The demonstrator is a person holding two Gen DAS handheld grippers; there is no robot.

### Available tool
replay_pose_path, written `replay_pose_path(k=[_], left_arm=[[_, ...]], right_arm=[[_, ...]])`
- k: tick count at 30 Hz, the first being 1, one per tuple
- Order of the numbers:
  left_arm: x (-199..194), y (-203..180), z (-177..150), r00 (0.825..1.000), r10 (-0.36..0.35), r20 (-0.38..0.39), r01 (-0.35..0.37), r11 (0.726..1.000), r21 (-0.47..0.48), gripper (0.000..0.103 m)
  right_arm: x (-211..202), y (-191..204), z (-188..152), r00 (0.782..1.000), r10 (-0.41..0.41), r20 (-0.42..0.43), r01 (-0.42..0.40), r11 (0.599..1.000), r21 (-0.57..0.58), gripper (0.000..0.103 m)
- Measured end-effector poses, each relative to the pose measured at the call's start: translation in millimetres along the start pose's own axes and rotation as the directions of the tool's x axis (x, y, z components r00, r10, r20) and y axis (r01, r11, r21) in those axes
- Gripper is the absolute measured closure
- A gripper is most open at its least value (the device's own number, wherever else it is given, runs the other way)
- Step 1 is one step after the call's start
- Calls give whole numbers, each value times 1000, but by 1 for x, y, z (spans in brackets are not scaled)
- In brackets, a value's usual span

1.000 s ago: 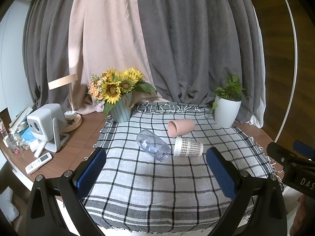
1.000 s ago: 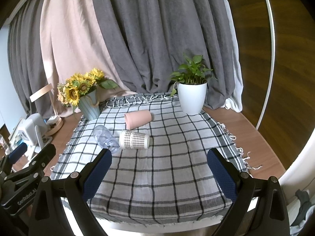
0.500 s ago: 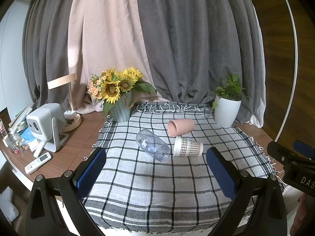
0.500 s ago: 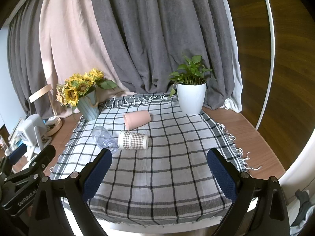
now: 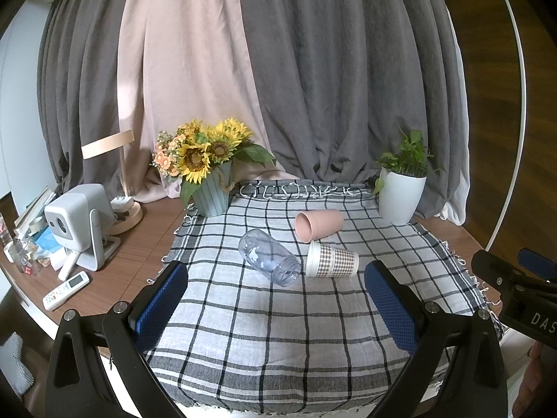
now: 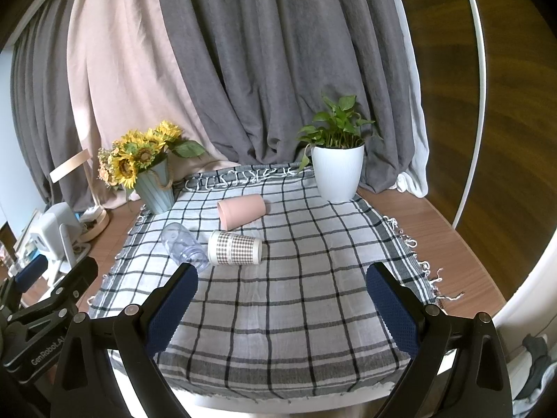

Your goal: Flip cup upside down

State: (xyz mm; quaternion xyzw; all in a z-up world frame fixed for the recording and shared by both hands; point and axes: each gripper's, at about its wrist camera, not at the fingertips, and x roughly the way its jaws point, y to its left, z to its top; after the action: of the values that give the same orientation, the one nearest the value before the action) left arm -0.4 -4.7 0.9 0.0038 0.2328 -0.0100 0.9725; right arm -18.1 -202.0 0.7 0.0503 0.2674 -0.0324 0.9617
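Nearest the camera, the left gripper (image 5: 276,299) hangs over the front of the grey-and-white checked cotton tablecloth (image 5: 278,341), its blue-padded fingers spread wide with nothing between them. The right gripper (image 6: 282,303) is the same: fingers well apart, empty, held short of the cups.

Beyond them, toward twelve o'clock in the left wrist view, three cups lie on their sides mid-cloth. Closest is the clear plastic tumbler (image 5: 268,257), its mouth pointing to about five o'clock. Touching or just beside it at three o'clock is the brown-checked paper cup with a white rim (image 5: 332,261), mouth facing nine o'clock. Just behind that, at twelve o'clock, lies the plain pink cup (image 5: 318,224), mouth also toward nine o'clock.

Farther back, a teal ribbed pot of sunflowers (image 5: 209,170) stands at eleven o'clock and a white ribbed planter with a green plant (image 5: 400,191) at one o'clock.

By my reading, nothing is done yet: no cup is gripped or stands mouth-down. The reach, the grasp and the turn all remain.
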Motion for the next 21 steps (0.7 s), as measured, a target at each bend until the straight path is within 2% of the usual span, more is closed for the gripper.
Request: replay_pose_path(k=[18, 21], left_arm=[[0, -2, -2, 1000, 4, -4, -4, 1000, 1, 0], [4, 0, -4, 999, 25, -33, -25, 1000, -4, 0]], right_arm=[[11, -7, -4, 1000, 0, -8, 0, 1000, 6, 5], [18, -5, -5, 999, 10, -31, -10, 1000, 1, 6]])
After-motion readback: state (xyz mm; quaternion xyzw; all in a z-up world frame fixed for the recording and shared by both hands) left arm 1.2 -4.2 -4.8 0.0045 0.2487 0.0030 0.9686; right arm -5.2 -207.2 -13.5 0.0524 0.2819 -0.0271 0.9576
